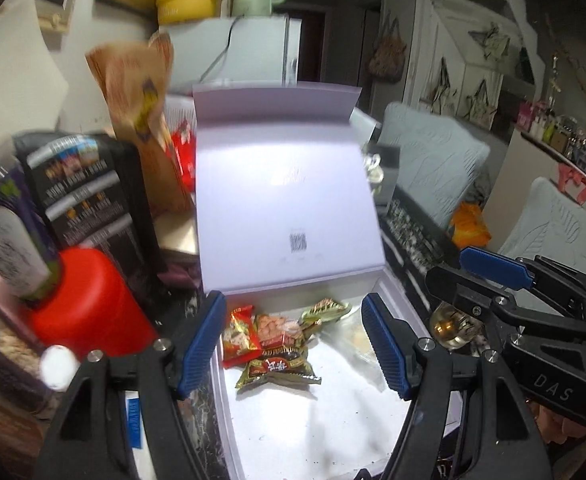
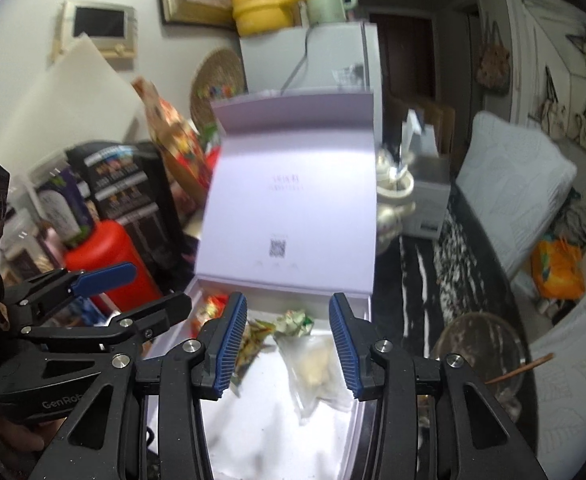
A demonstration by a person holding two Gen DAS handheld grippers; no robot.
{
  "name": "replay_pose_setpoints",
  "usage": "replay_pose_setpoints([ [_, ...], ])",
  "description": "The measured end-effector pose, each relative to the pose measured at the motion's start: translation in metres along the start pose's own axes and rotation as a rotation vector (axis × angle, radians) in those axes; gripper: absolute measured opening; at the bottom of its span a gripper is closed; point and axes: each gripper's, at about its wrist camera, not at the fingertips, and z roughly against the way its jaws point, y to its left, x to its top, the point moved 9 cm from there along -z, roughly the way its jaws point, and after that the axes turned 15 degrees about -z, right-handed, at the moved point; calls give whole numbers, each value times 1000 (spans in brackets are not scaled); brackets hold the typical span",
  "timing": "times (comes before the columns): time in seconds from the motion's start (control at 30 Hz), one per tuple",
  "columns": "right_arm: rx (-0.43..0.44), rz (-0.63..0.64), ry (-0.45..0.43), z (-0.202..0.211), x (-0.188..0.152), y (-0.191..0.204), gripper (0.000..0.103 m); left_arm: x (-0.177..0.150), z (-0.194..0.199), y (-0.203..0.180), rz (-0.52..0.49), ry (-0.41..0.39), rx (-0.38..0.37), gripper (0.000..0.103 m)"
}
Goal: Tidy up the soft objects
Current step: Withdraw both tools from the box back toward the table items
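A pale lilac box (image 1: 313, 420) stands open with its lid (image 1: 289, 200) upright behind it. Inside lie several snack packets: a red one (image 1: 239, 336), an orange-red one (image 1: 279, 330), a dark gold one (image 1: 279, 370), a green-gold one (image 1: 325, 308) and a clear bag (image 2: 317, 360). My left gripper (image 1: 295, 350) is open and empty above the box. My right gripper (image 2: 289, 344) is open and empty over the clear bag; it also shows at the right of the left wrist view (image 1: 493, 268).
A red container (image 1: 89, 304) and a dark printed box (image 1: 89, 192) stand left of the box. A brown paper bag (image 1: 145, 120) leans behind. A glass bowl (image 2: 481, 352) sits right of the box. Grey cushions (image 2: 513, 184) and an orange bag (image 2: 557, 268) lie at the right.
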Motion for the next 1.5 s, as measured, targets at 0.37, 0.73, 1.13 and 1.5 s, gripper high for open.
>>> replay_pose_setpoints([
  [0.37,49,59,-127,66,8,23,49,10,61,-8,-29,-85,35,70],
  [0.73,56,69,-191,126,-11,27,49,-2,111,-32,-58,-135,36,84],
  [1.13,31,21,-211,190,-55,0,66,-31,152,-86,-81,-162,-67,90],
  [1.5,-12,-49,-208,226,-96,-35,80,-60,149,-138,-100,-105,-185,90],
])
